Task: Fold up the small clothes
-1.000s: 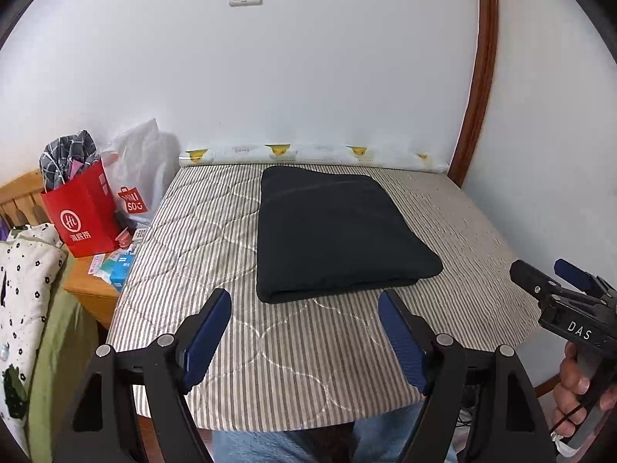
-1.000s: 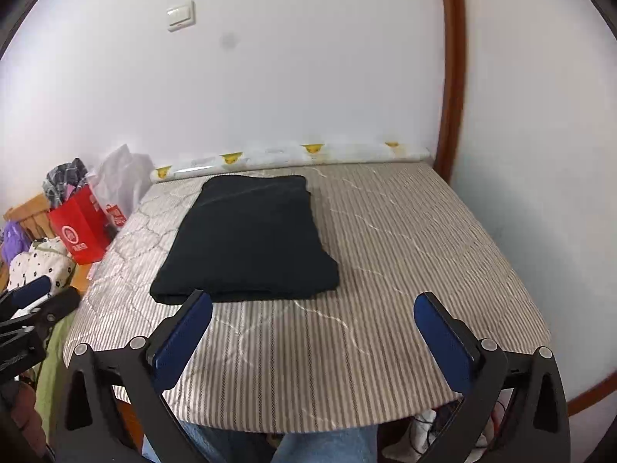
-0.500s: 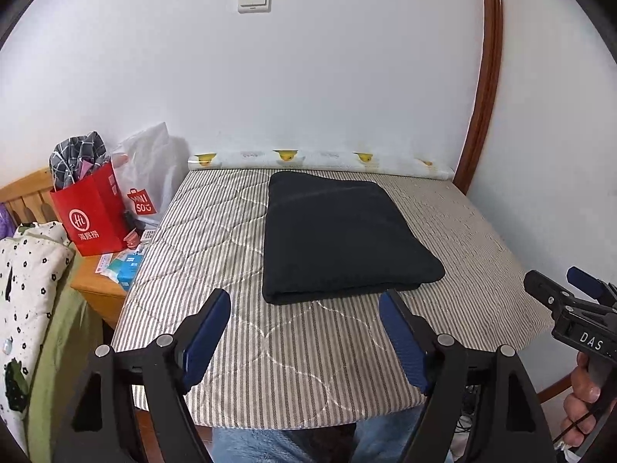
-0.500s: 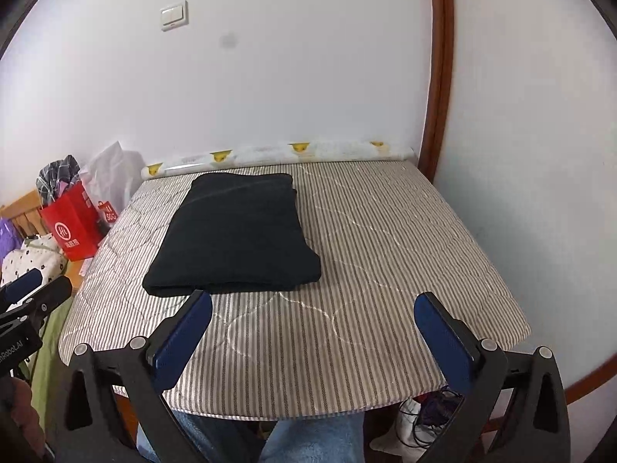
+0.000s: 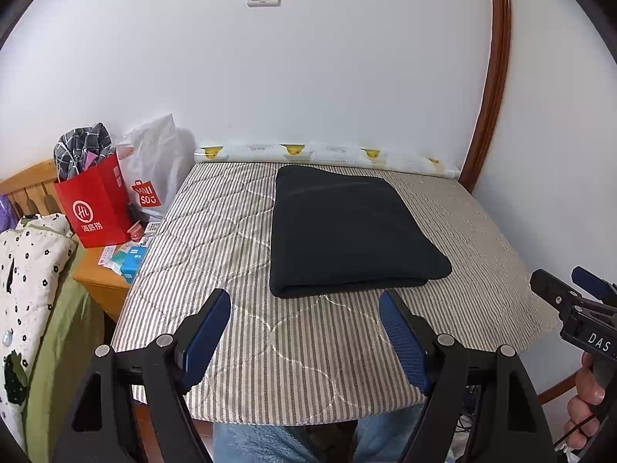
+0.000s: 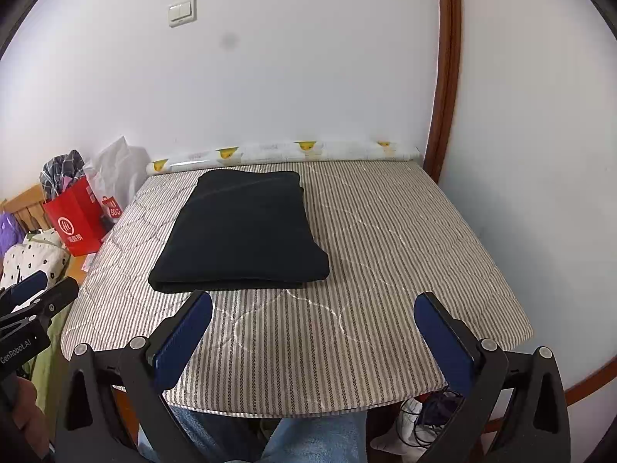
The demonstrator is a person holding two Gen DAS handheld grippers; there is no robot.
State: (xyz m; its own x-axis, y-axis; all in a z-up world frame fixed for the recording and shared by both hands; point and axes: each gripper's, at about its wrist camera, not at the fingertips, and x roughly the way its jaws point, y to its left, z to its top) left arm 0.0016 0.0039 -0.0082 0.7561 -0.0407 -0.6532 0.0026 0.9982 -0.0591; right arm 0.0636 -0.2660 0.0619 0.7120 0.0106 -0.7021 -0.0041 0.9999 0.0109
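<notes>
Left wrist view: black garment point(image 5: 351, 231) lies folded on the bench point(image 5: 239, 227). Left claw point(image 5: 304, 337) and right claw point(image 6: 313, 332) both spread wide, empty. Fold looks finished; next, fetch another piece.

From my seat: right gripper point(image 5: 570, 289) cut off at the left-wrist frame's right edge; left gripper point(image 6: 38, 293) clipped at the right-wrist frame's left edge. Folded black garment's point(image 5: 347, 231) inner layers hidden; small boxes point(image 5: 129, 256) beside the red bag point(image 5: 94, 208) too small to read.
</notes>
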